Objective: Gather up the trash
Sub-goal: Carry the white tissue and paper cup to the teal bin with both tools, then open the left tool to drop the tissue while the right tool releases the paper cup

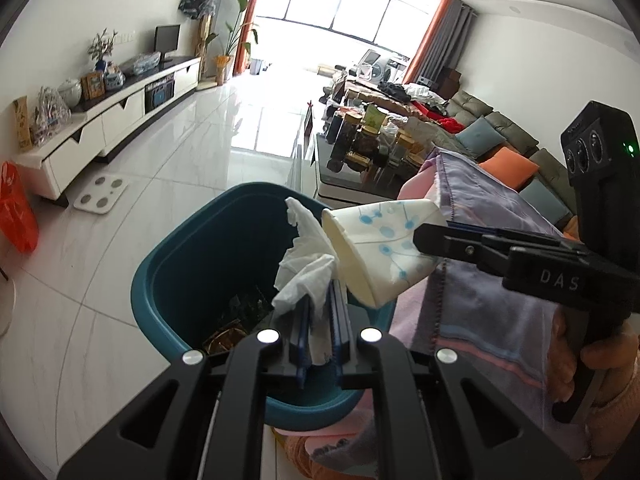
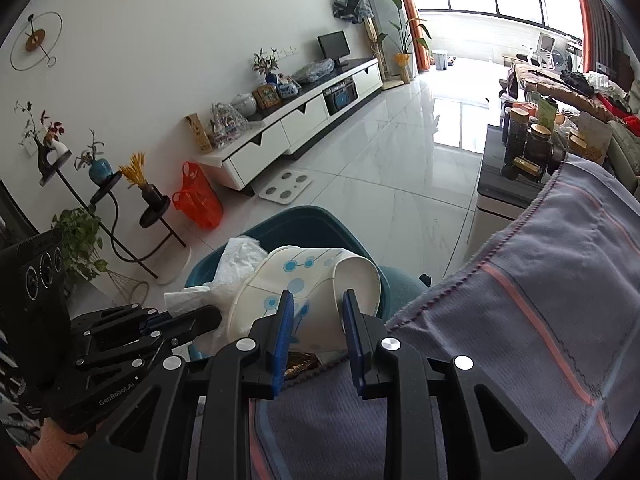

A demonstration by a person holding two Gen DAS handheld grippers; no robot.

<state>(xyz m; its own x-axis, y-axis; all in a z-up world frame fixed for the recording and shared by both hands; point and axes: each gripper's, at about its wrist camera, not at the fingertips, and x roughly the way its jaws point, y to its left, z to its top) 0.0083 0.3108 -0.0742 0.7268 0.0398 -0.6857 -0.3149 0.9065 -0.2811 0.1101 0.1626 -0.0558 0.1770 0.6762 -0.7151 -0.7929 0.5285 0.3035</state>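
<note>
Holding two pieces of trash over the teal wastebasket [image 1: 160,280]: left gripper [image 1: 320,320] pinched on a crumpled white tissue [image 1: 304,272], right gripper [image 2: 318,308] clamped on a squashed paper cup [image 2: 304,280] with blue dot print. Cup tilted, mouth facing the bin; tissue just beside it, the two near touching in the left wrist view. Both sit above the bin's near rim [image 2: 304,214], roughly over the opening; some dark scraps already lie at the bottom. Step in hand looks like the drop. Next move likely calls for spreading each claw, perhaps after nudging the cup further inward, since part of it hangs close to the rim on the side of the striped purple cloth [image 2: 540,320]. That cloth-covered edge crowds the right gripper's side. White tile floor [image 1: 140,168] beyond the bin is open; glass coffee table [image 1: 340,184] with jars stands well apart.
</note>
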